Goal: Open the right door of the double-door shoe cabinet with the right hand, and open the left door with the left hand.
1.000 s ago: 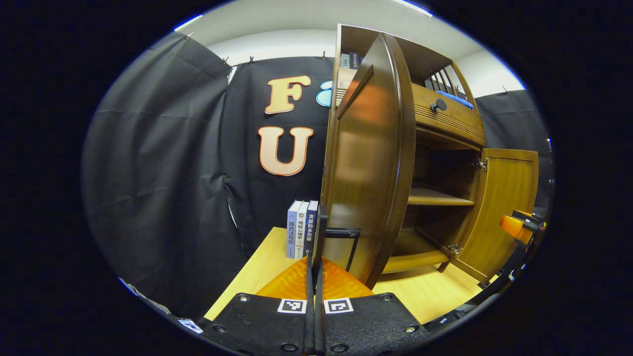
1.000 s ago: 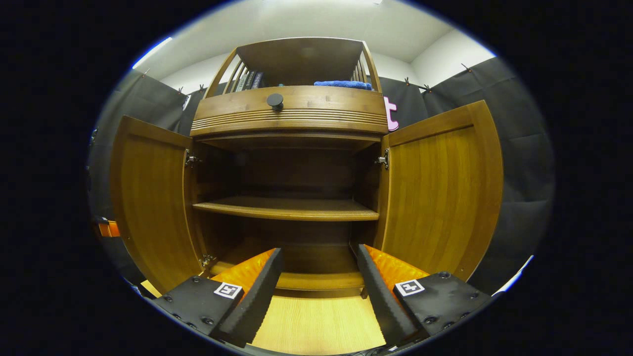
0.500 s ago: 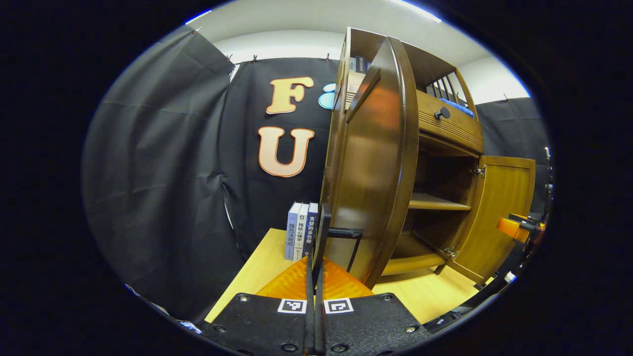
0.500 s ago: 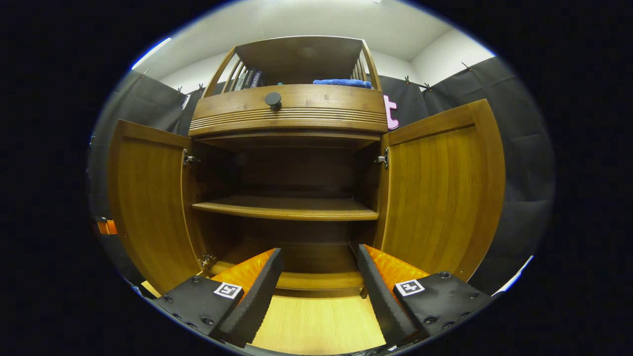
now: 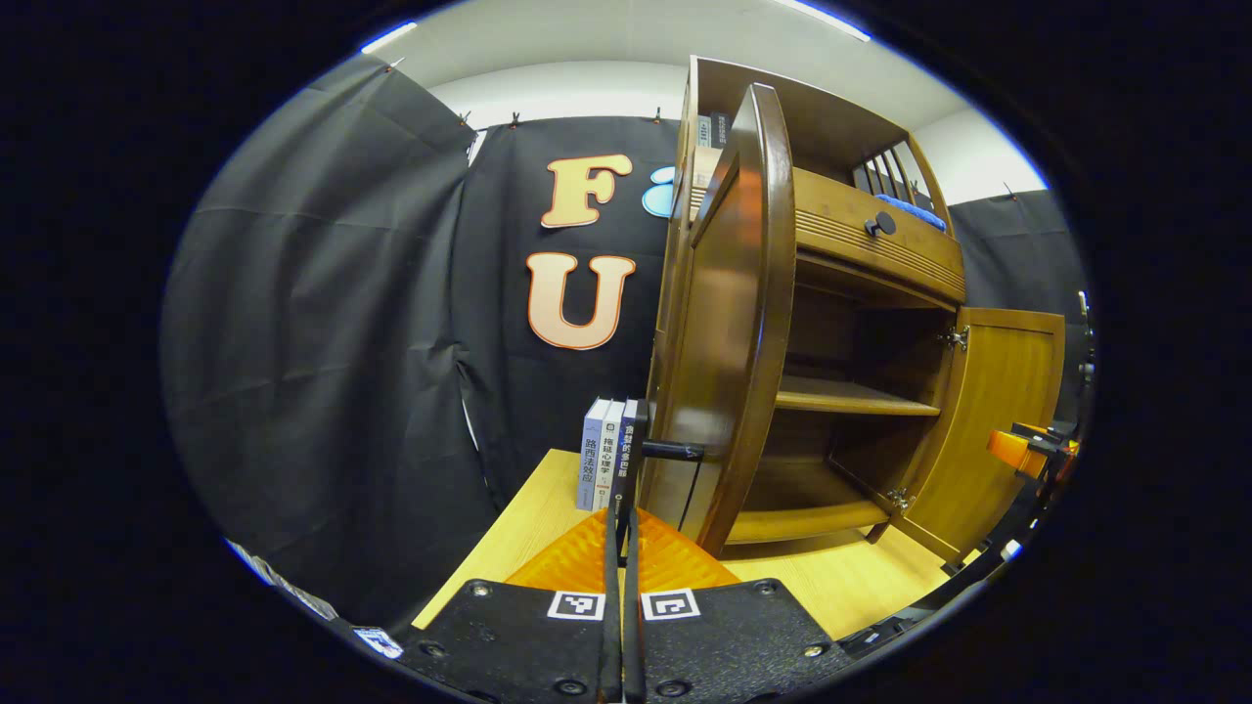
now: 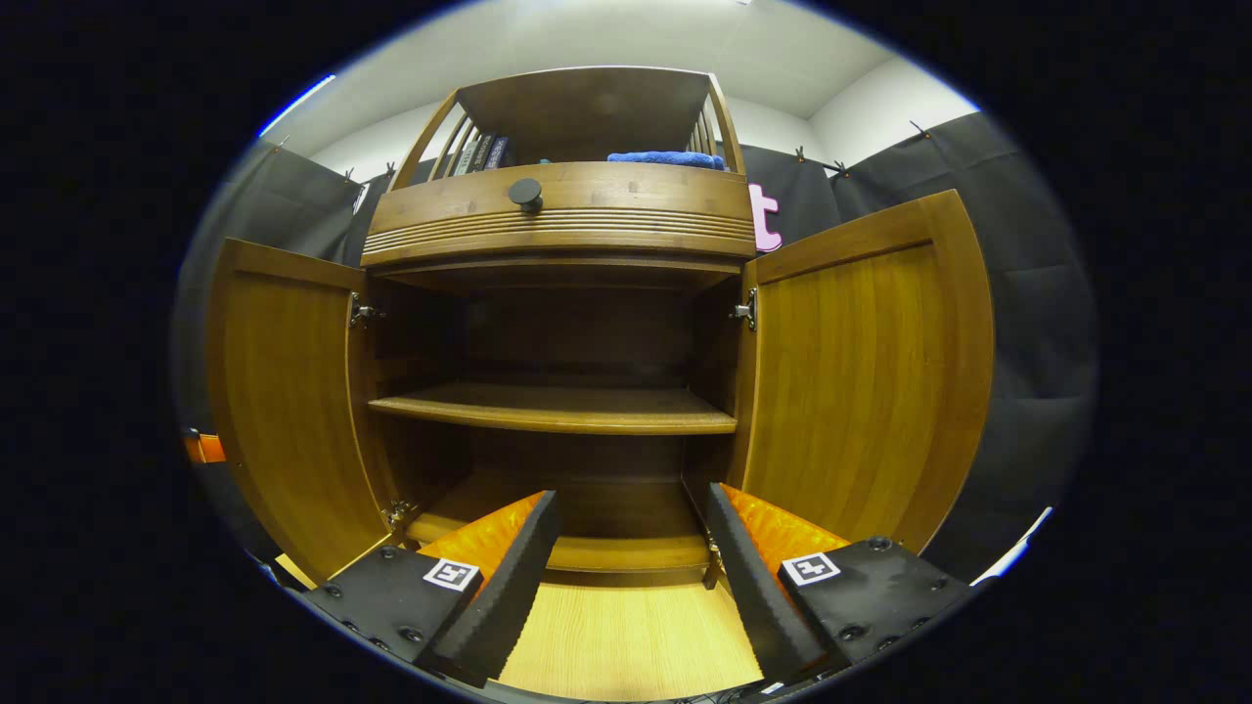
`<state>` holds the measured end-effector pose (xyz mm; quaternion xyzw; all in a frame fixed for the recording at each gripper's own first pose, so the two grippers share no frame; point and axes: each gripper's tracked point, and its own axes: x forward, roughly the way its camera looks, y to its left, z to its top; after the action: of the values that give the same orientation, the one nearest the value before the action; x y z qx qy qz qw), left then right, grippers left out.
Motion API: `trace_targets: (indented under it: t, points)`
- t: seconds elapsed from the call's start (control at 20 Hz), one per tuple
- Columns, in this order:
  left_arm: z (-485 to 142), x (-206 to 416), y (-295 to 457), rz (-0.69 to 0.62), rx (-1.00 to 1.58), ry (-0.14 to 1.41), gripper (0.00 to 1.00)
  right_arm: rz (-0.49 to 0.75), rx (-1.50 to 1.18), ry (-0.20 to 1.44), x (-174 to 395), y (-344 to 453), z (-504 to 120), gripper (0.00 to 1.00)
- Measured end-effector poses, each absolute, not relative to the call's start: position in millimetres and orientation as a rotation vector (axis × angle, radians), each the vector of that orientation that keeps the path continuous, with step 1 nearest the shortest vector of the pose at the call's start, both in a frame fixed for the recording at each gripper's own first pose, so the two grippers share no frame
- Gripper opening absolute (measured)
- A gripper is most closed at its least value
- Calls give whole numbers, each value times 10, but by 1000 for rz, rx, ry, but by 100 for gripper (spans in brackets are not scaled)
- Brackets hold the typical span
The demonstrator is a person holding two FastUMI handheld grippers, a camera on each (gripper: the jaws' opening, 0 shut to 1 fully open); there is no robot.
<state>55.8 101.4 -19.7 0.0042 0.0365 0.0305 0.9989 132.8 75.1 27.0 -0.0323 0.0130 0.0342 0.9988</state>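
- Brown wood makes up the double-door shoe cabinet, which stands on a pale wooden table.
- Both doors stand wide open: the left door swings out to one side and the right door to the other.
- Inside is one flat wooden shelf with nothing on it, and the bottom board under it is bare too.
- Above the doors is a wooden drawer with a round black knob, pushed in.
- The open rack on top holds a folded blue cloth and a few dark books.
- The left gripper has its fingers pressed together, right by the thin black handle on the left door's outer face; I cannot tell if they pinch it.
- The right gripper has its fingers apart, holding nothing, in front of the open cabinet.
- Three upright books with blue and white spines stand on the table beside the cabinet.
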Motion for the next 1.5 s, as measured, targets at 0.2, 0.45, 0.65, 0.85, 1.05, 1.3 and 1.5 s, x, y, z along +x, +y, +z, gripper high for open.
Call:
trace_targets:
  t: [0.2, 0.45, 0.65, 0.85, 1.05, 1.3, 1.5]
  points:
    - [-4, 368, 938, 60, 56, 34, 3, 51, -58, 25, 1346, 653, 301, 94]
    - [131, 262, 877, 123, 80, 31, 15, 46, -55, 25, 1356, 625, 330, 94]
    - [212, 204, 754, 112, 25, 17, 42, 48, -61, 15, 1354, 623, 373, 94]
    - [337, 189, 645, 114, 47, -6, 64, 44, -59, 14, 1333, 612, 390, 94]
    - [408, 211, 463, 79, 53, -30, 78, 37, -65, 14, 1309, 598, 387, 98]
    - [422, 235, 373, 57, 23, -40, 84, 25, -67, 7, 1269, 568, 416, 98]
    - [447, 241, 327, 49, 44, -50, 85, 14, -67, 5, 1235, 543, 416, 94]
